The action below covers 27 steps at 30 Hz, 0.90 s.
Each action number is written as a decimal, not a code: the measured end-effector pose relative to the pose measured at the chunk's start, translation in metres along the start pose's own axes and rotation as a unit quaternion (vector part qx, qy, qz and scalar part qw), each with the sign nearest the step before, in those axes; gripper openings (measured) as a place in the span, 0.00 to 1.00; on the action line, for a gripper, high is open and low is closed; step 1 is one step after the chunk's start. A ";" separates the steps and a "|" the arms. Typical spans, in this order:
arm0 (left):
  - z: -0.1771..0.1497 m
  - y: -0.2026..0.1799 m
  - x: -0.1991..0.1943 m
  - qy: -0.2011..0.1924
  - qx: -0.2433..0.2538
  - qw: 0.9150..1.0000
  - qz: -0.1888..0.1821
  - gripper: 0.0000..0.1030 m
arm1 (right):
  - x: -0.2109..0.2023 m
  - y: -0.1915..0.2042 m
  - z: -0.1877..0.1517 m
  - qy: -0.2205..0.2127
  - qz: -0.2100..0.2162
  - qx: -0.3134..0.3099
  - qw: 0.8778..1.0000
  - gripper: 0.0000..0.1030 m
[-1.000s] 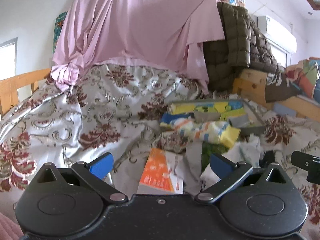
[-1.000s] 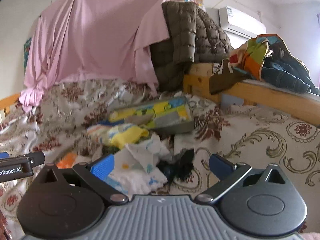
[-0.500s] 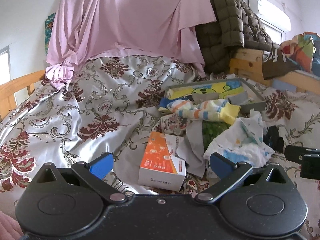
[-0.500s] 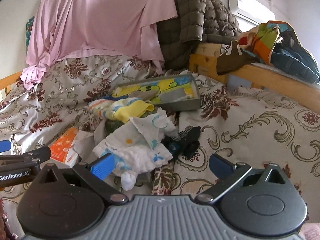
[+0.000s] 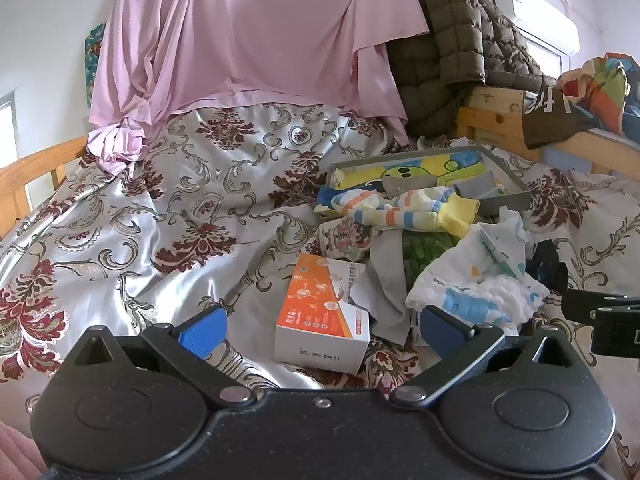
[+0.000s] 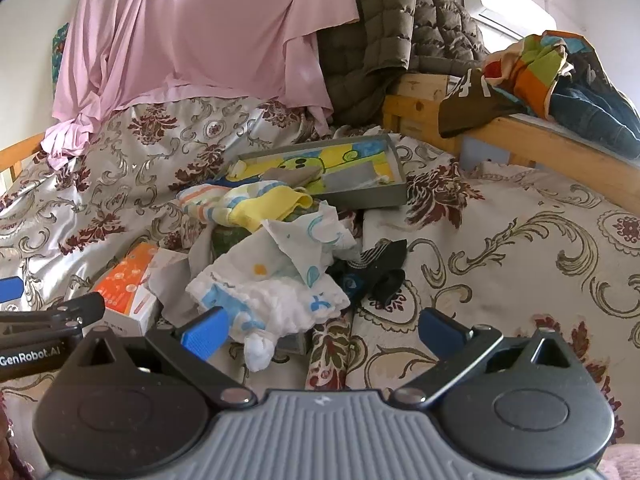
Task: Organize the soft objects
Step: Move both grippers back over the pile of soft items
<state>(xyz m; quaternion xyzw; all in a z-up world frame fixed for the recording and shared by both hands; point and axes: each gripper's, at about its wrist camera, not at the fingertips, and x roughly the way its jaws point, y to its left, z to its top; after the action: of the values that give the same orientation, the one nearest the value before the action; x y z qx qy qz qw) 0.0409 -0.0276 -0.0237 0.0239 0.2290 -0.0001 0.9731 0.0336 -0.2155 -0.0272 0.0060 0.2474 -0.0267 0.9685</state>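
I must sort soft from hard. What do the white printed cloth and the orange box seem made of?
White printed cloth: likely cotton gauze, matte, crinkled, puffy folds. Orange box: seemingly glossy printed cardboard, with straight edges and sharp corners, so not soft.

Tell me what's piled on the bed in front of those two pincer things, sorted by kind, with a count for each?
Soft cloth pieces: 3, a striped sock, a white printed cloth, a black sock
Cardboard boxes: 1, orange and white box
Trays: 1, grey tray
Total: 5. More may lie hidden under the heap.
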 end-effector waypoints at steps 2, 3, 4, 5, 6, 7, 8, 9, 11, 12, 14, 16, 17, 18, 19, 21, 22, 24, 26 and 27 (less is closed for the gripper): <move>0.000 0.000 0.000 0.001 0.000 1.000 0.000 0.99 | 0.001 0.000 0.000 0.003 0.001 -0.001 1.000 1.00; -0.001 -0.001 0.001 0.002 0.001 1.000 0.000 0.99 | 0.002 0.000 0.000 0.005 0.002 -0.001 1.000 1.00; -0.001 -0.002 0.001 0.003 0.002 1.000 0.000 0.99 | 0.002 0.000 0.000 0.007 0.003 -0.002 1.000 1.00; -0.001 -0.002 0.001 0.004 0.002 1.000 0.000 0.99 | 0.003 0.001 0.000 0.009 0.004 -0.003 1.000 1.00; -0.002 -0.002 0.002 0.005 0.003 1.000 0.000 0.99 | 0.004 0.001 -0.001 0.011 0.006 -0.004 1.000 1.00; -0.002 -0.002 0.002 0.007 0.003 1.000 0.001 0.99 | 0.005 0.002 -0.001 0.014 0.007 -0.005 1.000 1.00; -0.003 -0.002 0.003 0.008 0.004 1.000 0.001 0.99 | 0.006 0.002 -0.001 0.016 0.009 -0.007 1.000 1.00; -0.002 -0.001 0.003 0.010 0.004 1.000 0.002 0.99 | 0.006 0.003 -0.002 0.018 0.010 -0.008 1.000 1.00; -0.002 -0.001 0.004 0.013 0.002 1.000 0.003 0.99 | 0.007 0.004 -0.002 0.020 0.012 -0.011 1.000 1.00; -0.002 0.000 0.005 0.014 0.001 1.000 0.003 0.99 | 0.007 0.004 -0.002 0.021 0.013 -0.011 1.000 1.00; -0.002 0.000 0.006 0.016 0.002 1.000 0.003 0.99 | 0.008 0.004 -0.002 0.022 0.014 -0.012 1.000 1.00; -0.002 -0.001 0.007 0.018 0.002 1.000 0.003 0.99 | 0.008 0.005 -0.002 0.021 0.015 -0.010 1.000 1.00; -0.002 -0.001 0.007 0.018 0.002 1.000 0.003 0.99 | 0.008 0.005 -0.002 0.020 0.014 -0.010 1.000 1.00; -0.003 -0.001 0.008 0.019 0.001 1.000 0.003 0.99 | 0.008 0.005 -0.002 0.018 0.012 -0.009 1.000 1.00; -0.002 -0.001 0.008 0.019 0.001 1.000 0.003 0.99 | 0.008 0.005 -0.002 0.016 0.012 -0.009 1.000 1.00; -0.002 -0.001 0.008 0.019 0.000 1.000 0.002 0.99 | 0.009 0.004 -0.001 0.014 0.013 -0.006 1.000 1.00; -0.002 0.000 0.008 0.017 -0.001 1.000 0.002 0.99 | 0.010 0.003 -0.001 0.013 0.013 -0.006 1.000 1.00; -0.003 0.000 0.009 0.014 -0.008 1.000 -0.004 0.99 | 0.010 0.003 -0.001 0.011 0.014 -0.004 1.000 1.00; -0.003 -0.001 0.011 0.014 -0.013 1.000 -0.007 0.99 | 0.011 0.003 0.000 0.012 0.019 -0.002 1.000 1.00; -0.004 -0.001 0.012 0.014 -0.015 1.000 -0.006 0.99 | 0.011 0.004 -0.001 0.012 0.020 -0.002 1.000 1.00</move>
<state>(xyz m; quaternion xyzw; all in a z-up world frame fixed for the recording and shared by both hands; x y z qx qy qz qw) 0.0505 -0.0283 -0.0326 0.0080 0.2431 -0.0021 0.9700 0.0433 -0.2121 -0.0330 0.0092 0.2591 -0.0069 0.9658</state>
